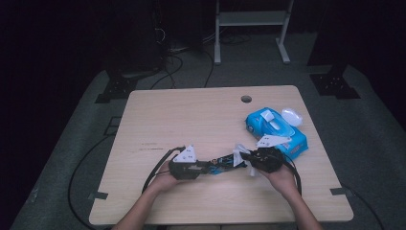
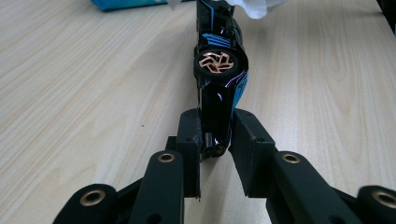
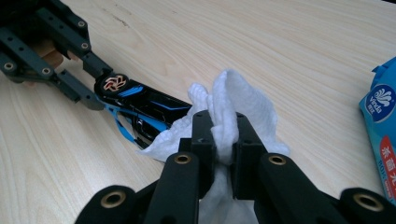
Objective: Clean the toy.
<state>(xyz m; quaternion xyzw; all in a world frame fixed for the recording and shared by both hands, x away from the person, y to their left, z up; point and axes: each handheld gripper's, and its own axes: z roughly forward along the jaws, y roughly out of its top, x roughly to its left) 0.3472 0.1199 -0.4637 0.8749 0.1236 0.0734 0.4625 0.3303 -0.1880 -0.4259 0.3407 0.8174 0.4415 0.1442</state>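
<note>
Wooden table (image 1: 191,115), Vinda-labelled blue wipes pack (image 3: 380,126).

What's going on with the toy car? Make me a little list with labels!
left gripper: shut on the toy car's end
toy car: black and blue, copper wheel, turned on its side
right gripper: shut on a white wipe
white wipe: pressed against the car's far end
wipes pack: blue, lid open, on the table
</note>
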